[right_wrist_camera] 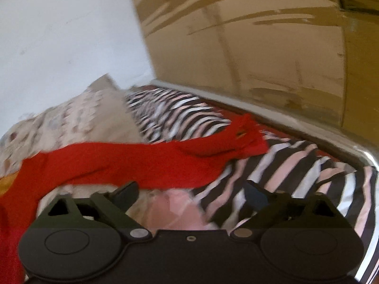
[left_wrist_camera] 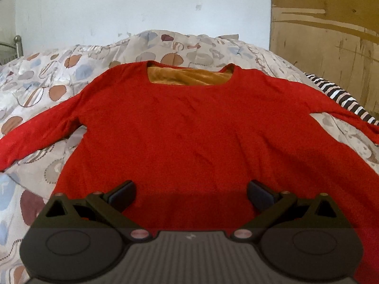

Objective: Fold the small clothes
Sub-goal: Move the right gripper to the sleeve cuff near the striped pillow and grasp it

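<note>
A red long-sleeved top (left_wrist_camera: 189,127) with an orange lining at the neck lies flat on the bed, front up, sleeves spread to both sides. My left gripper (left_wrist_camera: 191,195) is open and empty, low over the top's hem. In the right wrist view, the top's right sleeve (right_wrist_camera: 146,163) stretches across the bedding, its cuff (right_wrist_camera: 248,135) on the striped sheet. My right gripper (right_wrist_camera: 190,195) is open and empty, just in front of that sleeve. This view is blurred.
A quilt with round brown and blue patches (left_wrist_camera: 47,90) covers the bed. A black-and-white striped sheet (right_wrist_camera: 296,165) lies at the right. A scuffed wooden panel (left_wrist_camera: 327,42) stands along the bed's right side, a white wall (left_wrist_camera: 142,7) behind.
</note>
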{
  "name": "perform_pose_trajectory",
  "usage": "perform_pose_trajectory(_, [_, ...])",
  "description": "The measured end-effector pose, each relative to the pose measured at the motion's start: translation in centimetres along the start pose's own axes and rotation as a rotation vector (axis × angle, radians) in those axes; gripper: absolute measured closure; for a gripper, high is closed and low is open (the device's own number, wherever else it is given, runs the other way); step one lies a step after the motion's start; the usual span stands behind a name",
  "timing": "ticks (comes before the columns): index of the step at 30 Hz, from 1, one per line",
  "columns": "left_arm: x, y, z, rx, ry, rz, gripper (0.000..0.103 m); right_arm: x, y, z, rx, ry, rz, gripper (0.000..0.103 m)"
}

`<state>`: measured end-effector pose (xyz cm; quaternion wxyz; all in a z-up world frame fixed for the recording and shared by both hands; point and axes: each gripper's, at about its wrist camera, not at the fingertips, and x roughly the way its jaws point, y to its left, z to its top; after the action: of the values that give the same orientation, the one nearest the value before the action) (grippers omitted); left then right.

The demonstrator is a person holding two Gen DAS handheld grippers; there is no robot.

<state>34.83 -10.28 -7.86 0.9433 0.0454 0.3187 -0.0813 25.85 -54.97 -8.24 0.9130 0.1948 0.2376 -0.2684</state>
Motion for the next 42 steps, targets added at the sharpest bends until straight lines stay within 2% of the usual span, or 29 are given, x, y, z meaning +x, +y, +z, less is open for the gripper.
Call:
perform_pose_trajectory(4, [-0.1, -0.2, -0.6, 0.012, -0.028, 0.006, 0.001, 2.1, -1.5, 0.7, 0.045, 0.013, -0.104, 0.025])
perform_pose_trajectory(8, [0.0, -0.3, -0.7, 0.015, -0.033, 0.011, 0.001, 3.5, -1.5, 1.1, -0.057, -0.006, -0.145, 0.041])
perform_pose_trajectory(11, [0.0, -0.3, -0.8, 0.018, -0.038, 0.014, 0.001, 4.4, -1.3, 2.0, -0.115, -0.034, -0.163, 0.041])
perform_pose_trajectory(16, [0.0, -0.3, -0.9, 0.017, -0.039, 0.014, 0.001, 5.8, -3.6, 4.6, 0.015, -0.032, -0.156, 0.042])
perform_pose_trajectory(20, [0.0, -0.3, -0.9, 0.018, -0.039, 0.013, 0.0, 7.0, -5.0, 6.5, 0.101, -0.013, -0.205, 0.042])
perform_pose_trajectory(23, [0.1, -0.3, -1.0, 0.015, -0.04, 0.011, 0.0, 6.3, -5.9, 6.6, 0.162, -0.003, -0.173, 0.039])
perform_pose_trajectory(27, [0.1, -0.3, -1.0, 0.015, -0.04, 0.012, 0.0, 5.6, -5.6, 4.9, 0.125, 0.04, -0.149, 0.037])
perform_pose_trajectory(28, [0.1, -0.2, -1.0, 0.015, -0.04, 0.011, 0.001, 5.7, -5.3, 4.5, 0.109, 0.042, -0.153, 0.039])
perform_pose_trajectory(30, [0.1, -0.2, -0.9, 0.016, -0.039, 0.007, 0.001, 6.0, -4.9, 4.1, 0.071, 0.018, -0.175, 0.054])
perform_pose_trajectory(32, [0.0, 0.0, -0.6, 0.014, -0.031, -0.003, 0.001, 6.1, -4.3, 4.2, 0.054, -0.013, -0.172, 0.078])
perform_pose_trajectory(33, [-0.1, 0.1, -0.5, 0.017, -0.024, -0.008, 0.001, 6.2, -4.0, 4.4, 0.047, -0.02, -0.175, 0.084])
perform_pose_trajectory(34, [-0.2, 0.2, -0.3, 0.023, -0.017, -0.012, 0.001, 6.2, -3.6, 4.7, 0.037, -0.025, -0.165, 0.096])
perform_pose_trajectory(36, [-0.5, 0.3, 0.1, 0.04, 0.004, -0.013, 0.001, 5.9, -2.9, 5.4, 0.032, -0.038, -0.16, 0.097])
perform_pose_trajectory(42, [-2.2, 1.1, 1.0, 0.061, 0.027, -0.026, 0.0, 2.6, 1.5, 9.3, -0.006, -0.092, -0.052, 0.098])
